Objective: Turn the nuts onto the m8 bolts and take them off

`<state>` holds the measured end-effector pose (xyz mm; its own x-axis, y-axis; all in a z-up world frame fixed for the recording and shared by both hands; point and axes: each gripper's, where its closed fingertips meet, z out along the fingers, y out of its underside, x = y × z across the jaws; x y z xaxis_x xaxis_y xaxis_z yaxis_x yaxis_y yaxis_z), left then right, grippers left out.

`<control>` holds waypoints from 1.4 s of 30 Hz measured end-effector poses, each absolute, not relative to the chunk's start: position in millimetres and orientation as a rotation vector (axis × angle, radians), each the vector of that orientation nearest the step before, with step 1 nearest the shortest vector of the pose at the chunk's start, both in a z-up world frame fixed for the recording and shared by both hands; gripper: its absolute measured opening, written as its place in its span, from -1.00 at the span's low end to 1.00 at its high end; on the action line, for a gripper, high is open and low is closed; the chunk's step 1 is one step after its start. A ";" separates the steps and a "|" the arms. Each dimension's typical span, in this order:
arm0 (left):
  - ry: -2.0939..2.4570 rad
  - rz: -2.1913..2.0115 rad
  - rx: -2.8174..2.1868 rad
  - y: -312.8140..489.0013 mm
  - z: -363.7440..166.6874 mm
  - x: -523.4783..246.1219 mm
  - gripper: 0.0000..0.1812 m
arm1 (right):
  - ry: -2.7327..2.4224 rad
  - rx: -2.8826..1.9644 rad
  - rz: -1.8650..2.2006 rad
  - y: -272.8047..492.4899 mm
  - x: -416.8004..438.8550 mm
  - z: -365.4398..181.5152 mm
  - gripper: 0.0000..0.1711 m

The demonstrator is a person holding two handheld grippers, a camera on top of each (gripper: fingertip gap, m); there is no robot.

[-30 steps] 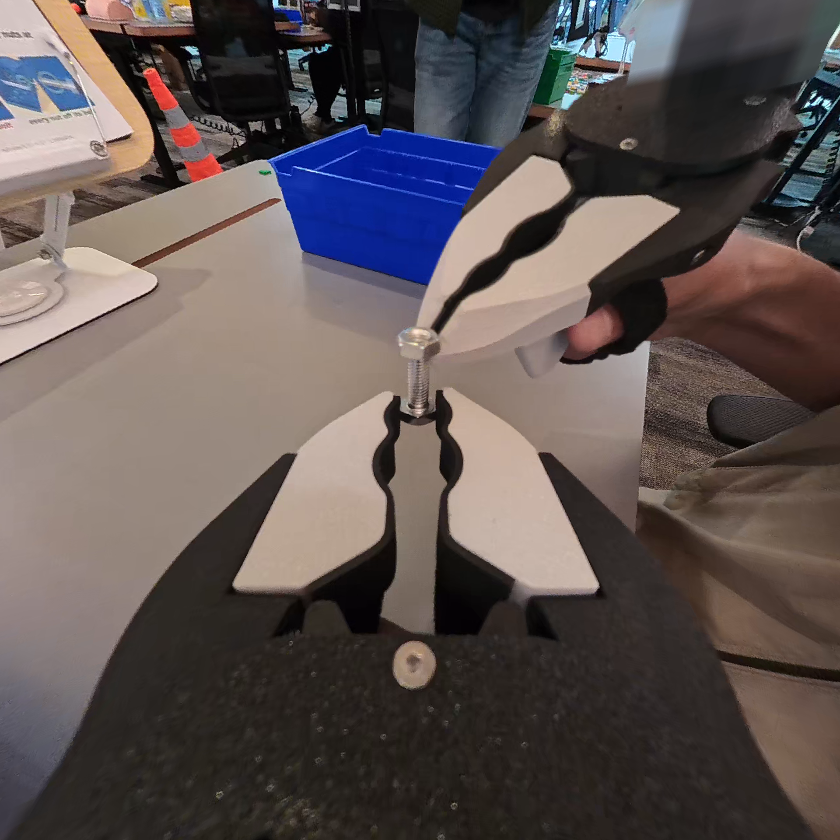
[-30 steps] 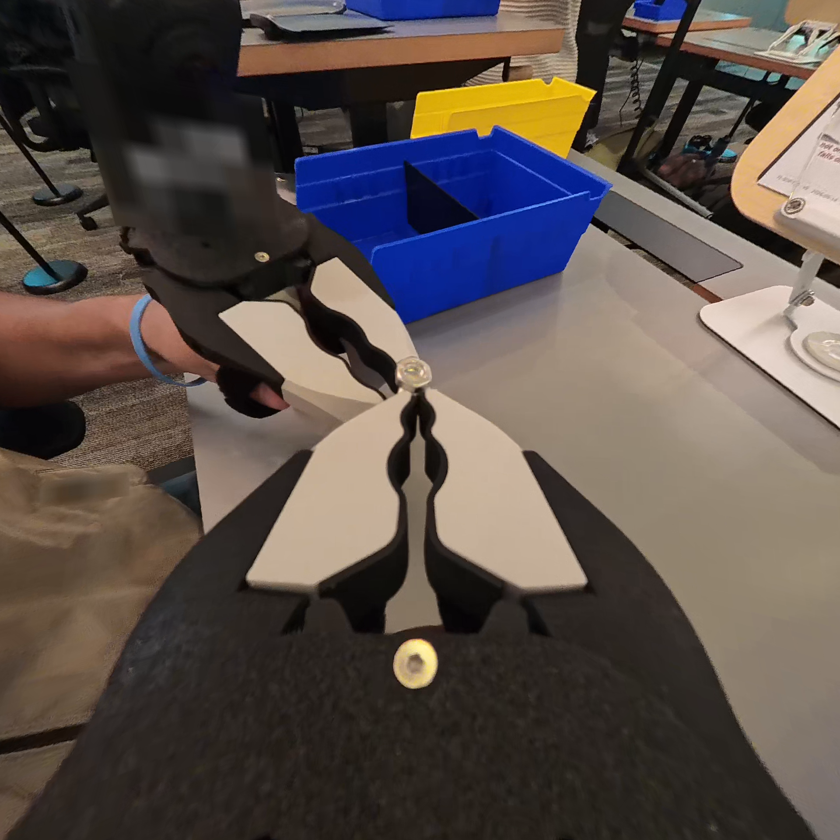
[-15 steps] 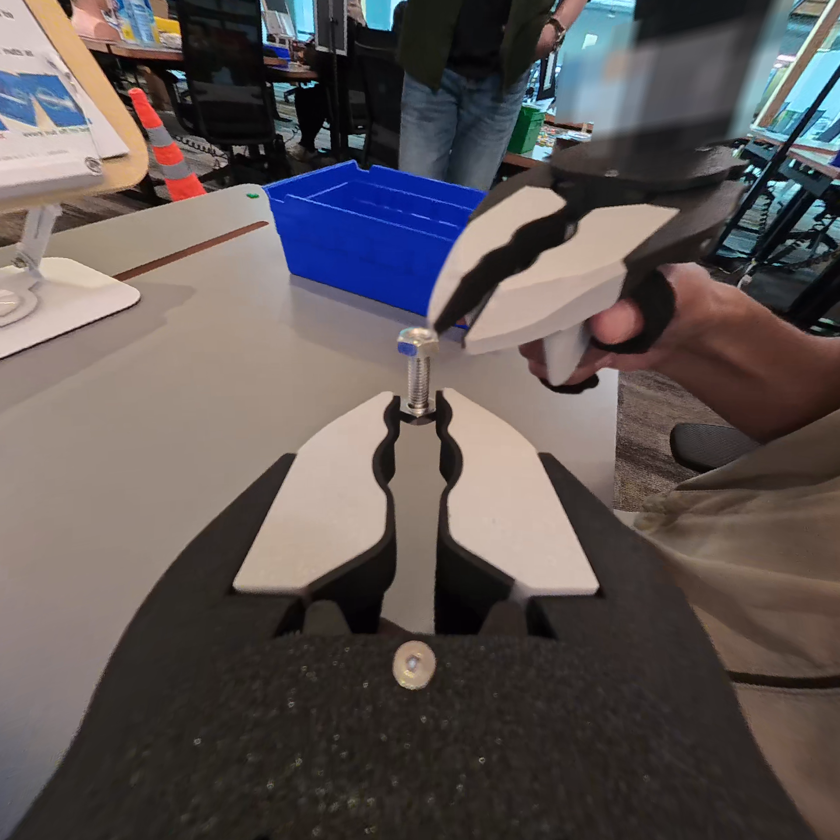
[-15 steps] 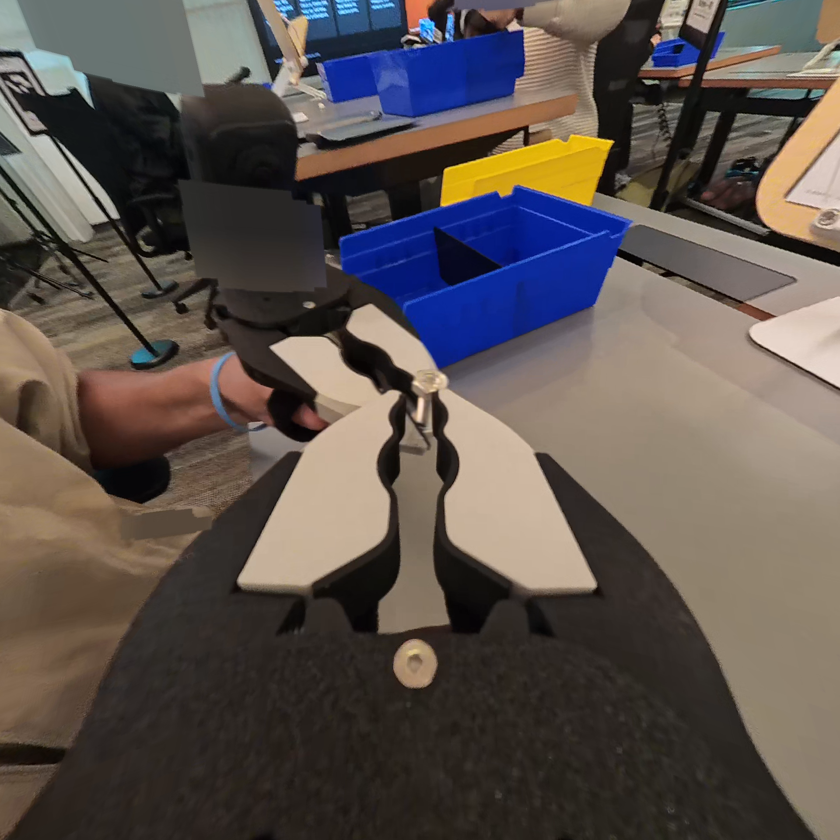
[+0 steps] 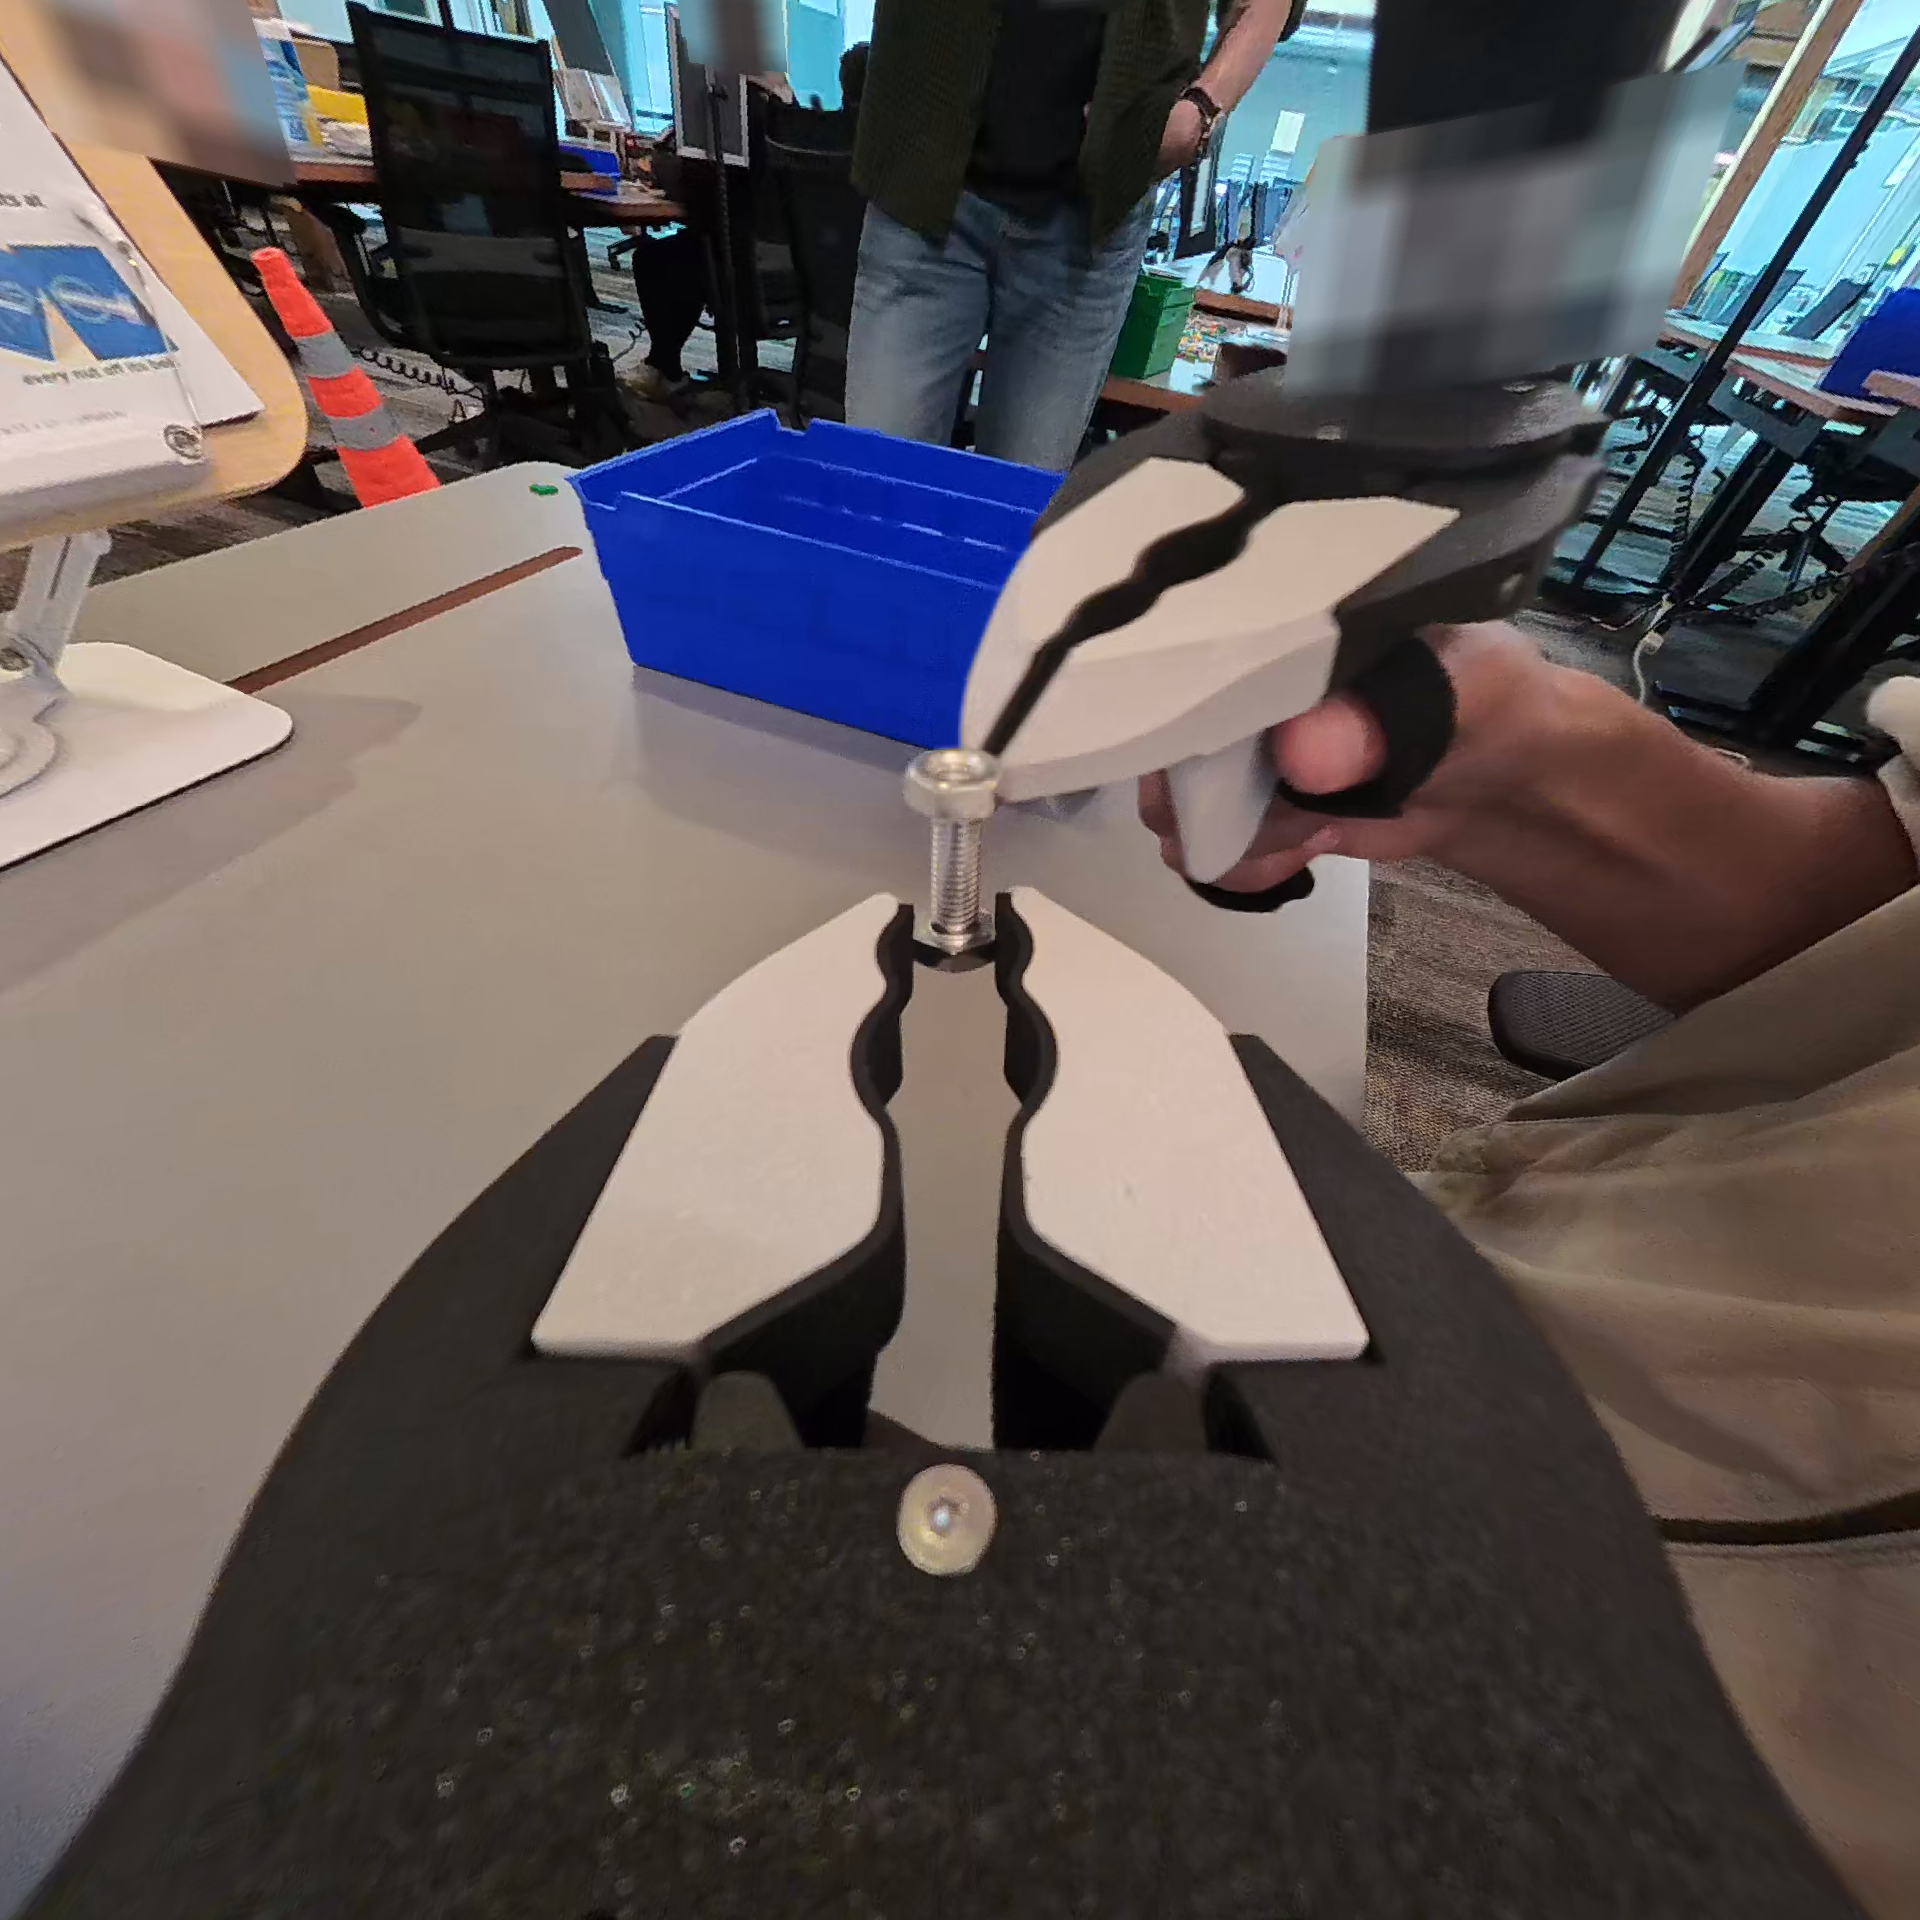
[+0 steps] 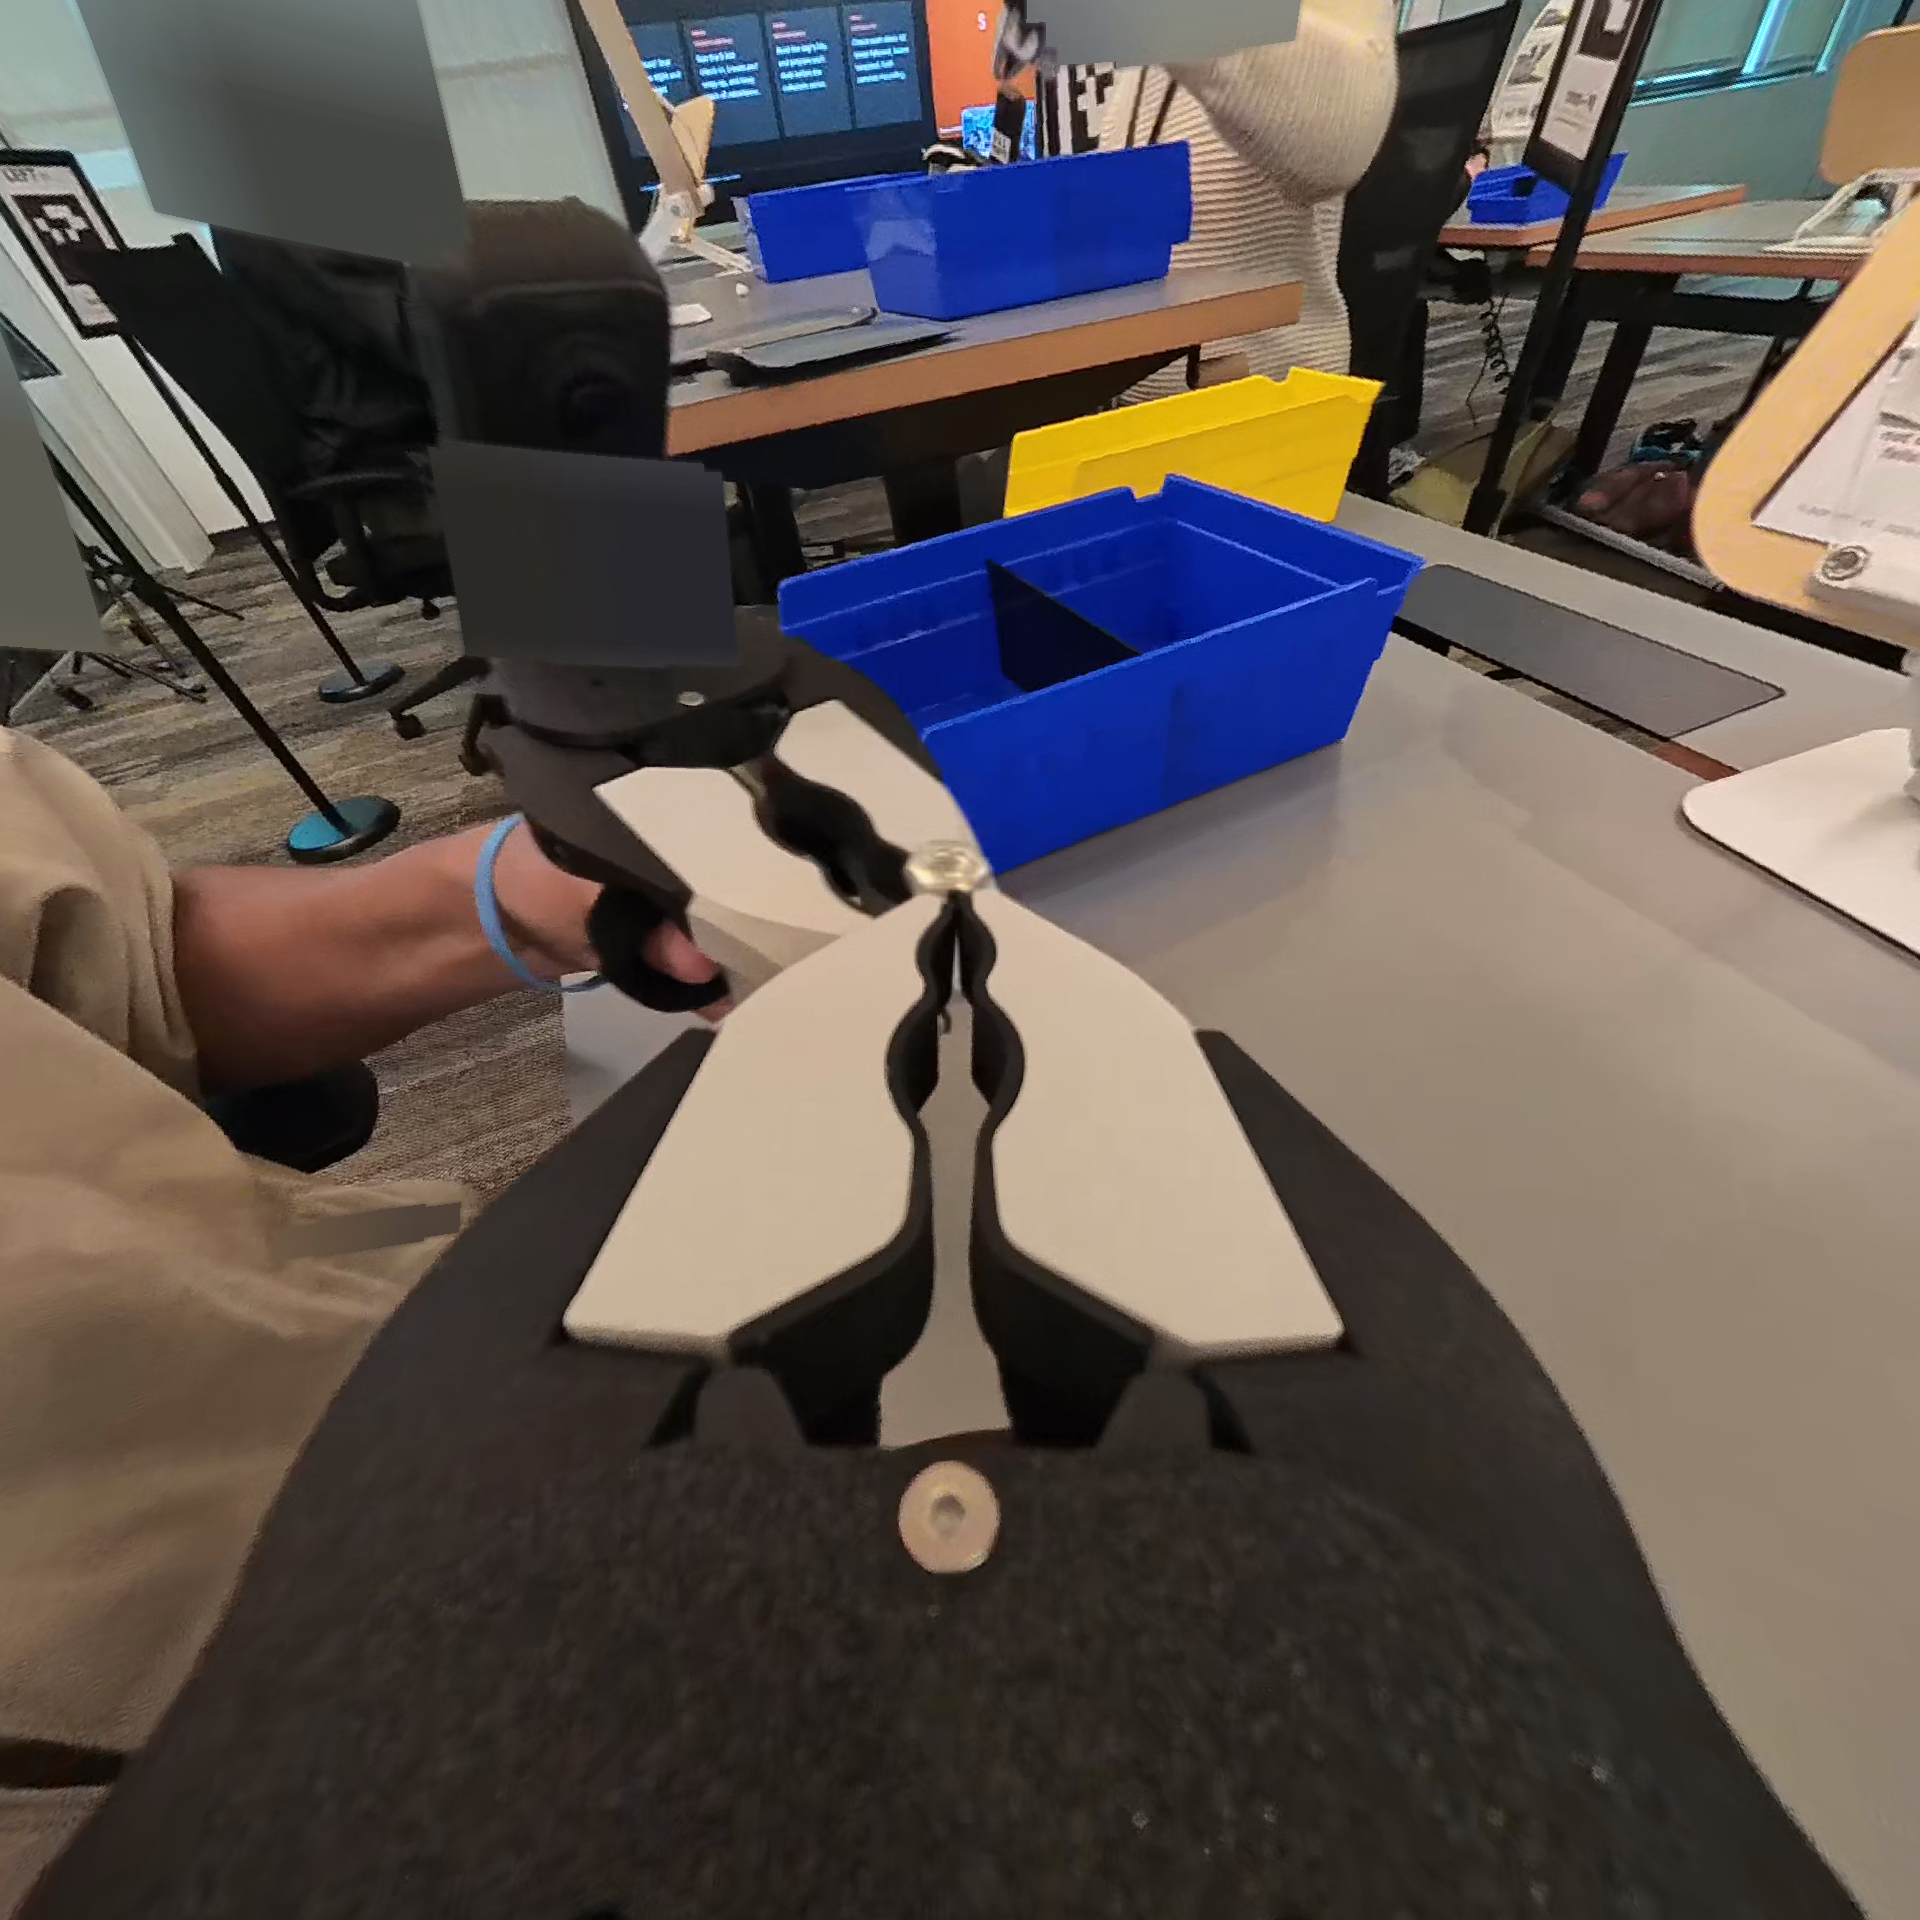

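- Left wrist view puts the bolt (image 5: 954, 871) upright at the tip of the left gripper (image 5: 953, 940), threaded shank rising straight up, its lower end clamped between the two grey fingertips.
- A hex piece, the bolt's head as far as I can tell, sits down in the notch between those fingers (image 5: 774, 1122), which are pinching it rather than meeting each other.
- At the top of the shank sits the nut (image 5: 951, 782), hollow side up, just above the left tongs and directly ahead of them.
- From the upper right the right gripper (image 5: 992, 743) slants down, tips nearly pressed together and touching the nut's right edge; I cannot tell whether they actually pinch it.
- Right wrist view shows the same nut (image 6: 943, 868) just past the tip of the right gripper (image 6: 954, 906), the fingers almost closed with only a thin slit between them.
- Opposite, the left gripper (image 6: 914, 878) reaches in from the left, held by a hand (image 6: 623, 935) with a blue wristband.
- Beyond both tongs a blue bin (image 5: 821, 582) stands on the grey table (image 5: 416, 883), well apart from the bolt; from the right side its black divider (image 6: 1049, 644) shows.
- Behind the bin, off the table, a yellow bin (image 6: 1195, 442).
- Farther back, an orange cone (image 5: 332, 384) on the floor and a person in jeans (image 5: 997, 301).
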<state>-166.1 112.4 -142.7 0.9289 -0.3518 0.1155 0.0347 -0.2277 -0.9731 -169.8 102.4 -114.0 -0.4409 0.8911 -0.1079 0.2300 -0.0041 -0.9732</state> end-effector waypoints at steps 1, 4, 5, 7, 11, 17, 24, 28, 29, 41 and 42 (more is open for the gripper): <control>0.233 -0.357 -1.773 113.0 -143.4 -168.2 -0.84 | -1.708 -1.156 1.492 99.2 -168.1 -112.9 -1.00; 0.229 -0.364 -1.773 113.6 -144.3 -169.4 -0.84 | -1.703 -1.151 1.464 101.6 -166.7 -112.2 -1.00; 0.230 -0.362 -1.772 113.6 -144.1 -169.3 -0.84 | -1.689 -1.156 1.462 105.6 -167.1 -110.9 -1.00; 0.245 -0.370 -1.773 112.8 -143.3 -165.5 -0.84 | -1.677 -1.173 1.484 111.1 -168.6 -109.5 -1.00; 0.260 -0.373 -1.767 111.3 -141.5 -161.5 -0.84 | -1.701 -1.173 1.517 107.6 -171.9 -110.1 -1.00; 0.224 -0.378 -1.763 113.0 -140.8 -171.0 -0.84 | -1.722 -1.124 1.499 95.8 -166.5 -107.0 -0.93; 0.282 -0.388 -1.758 110.1 -137.7 -159.9 -0.84 | -1.735 -1.145 1.555 98.6 -174.2 -109.4 -0.73; 0.275 -0.376 -1.757 110.2 -136.7 -161.2 -0.84 | -1.738 -1.134 1.573 90.1 -172.6 -109.5 -0.69; 0.274 -0.386 -1.755 110.4 -136.4 -161.6 -0.84 | -1.734 -1.135 1.569 90.1 -171.9 -109.0 -0.67; 0.310 -0.434 -1.743 108.1 -136.3 -151.6 -0.84 | -1.719 -1.124 1.605 90.8 -175.9 -103.2 -0.61; 0.309 -0.436 -1.738 108.4 -135.4 -150.3 -0.84 | -1.728 -1.116 1.615 86.9 -175.8 -103.4 -0.60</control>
<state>-150.3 108.4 -135.4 0.8923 -0.4351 0.1205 0.0302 -0.2087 -0.9775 -175.8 86.9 -103.4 -0.5251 0.8360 -0.1594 0.2157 -0.0504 -0.9751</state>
